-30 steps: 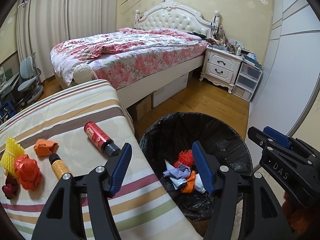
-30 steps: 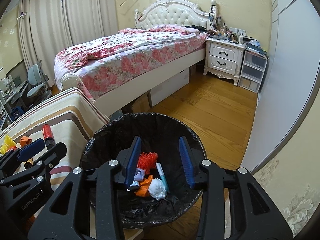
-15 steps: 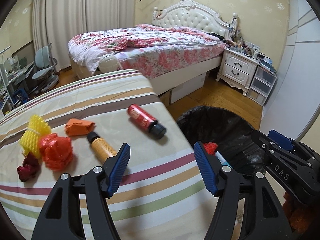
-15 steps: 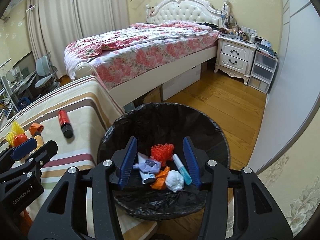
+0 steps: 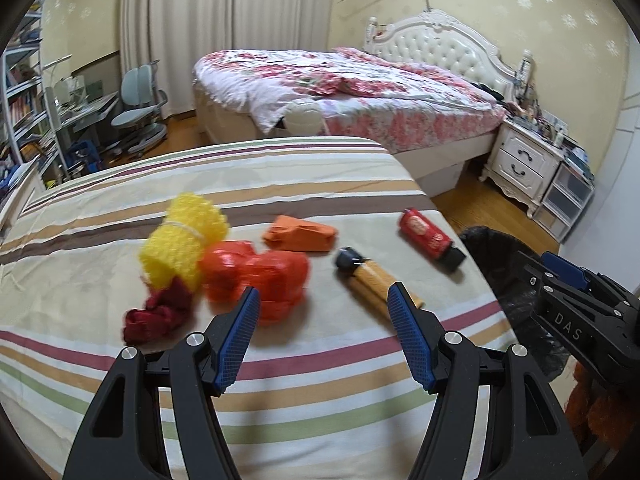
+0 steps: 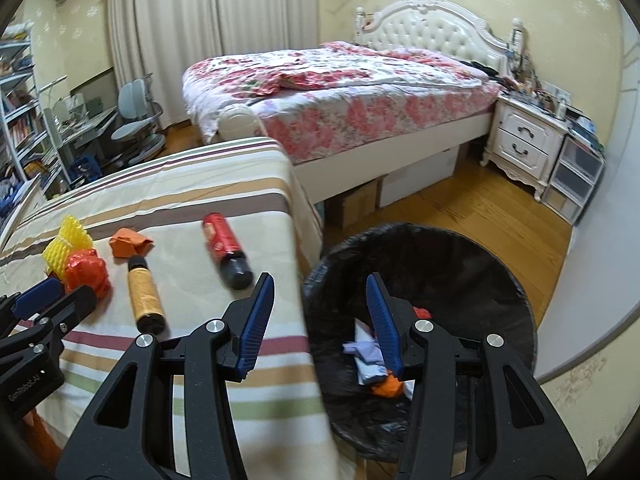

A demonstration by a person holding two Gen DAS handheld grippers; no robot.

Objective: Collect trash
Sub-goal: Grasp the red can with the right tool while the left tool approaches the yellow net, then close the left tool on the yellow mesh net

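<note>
On the striped table (image 5: pixel 280 168) lie a yellow foam net (image 5: pixel 182 240), a red-orange wrapper (image 5: pixel 256 276), a dark red scrap (image 5: pixel 158 316), an orange paper (image 5: pixel 300 234), a tan bottle with a black cap (image 5: pixel 370 278) and a red bottle (image 5: pixel 430 236). My left gripper (image 5: pixel 324 336) is open and empty above the table, near the wrapper and tan bottle. My right gripper (image 6: pixel 320 320) is open and empty over the table edge and the black-lined bin (image 6: pixel 460 256), which holds several scraps (image 6: pixel 368 356). The bin also shows in the left wrist view (image 5: pixel 516 292).
A flowered bed (image 6: pixel 340 96) stands behind the table. A white nightstand (image 6: pixel 524 148) and plastic drawers (image 6: pixel 572 188) stand at the right wall. A desk chair (image 5: pixel 138 116) and shelves (image 5: pixel 20 92) are at the left. Wood floor (image 6: pixel 480 208) lies around the bin.
Both grippers swung left from the bin toward the table. The left gripper now faces the trash on the cloth; the right one straddles the table edge and bin.
</note>
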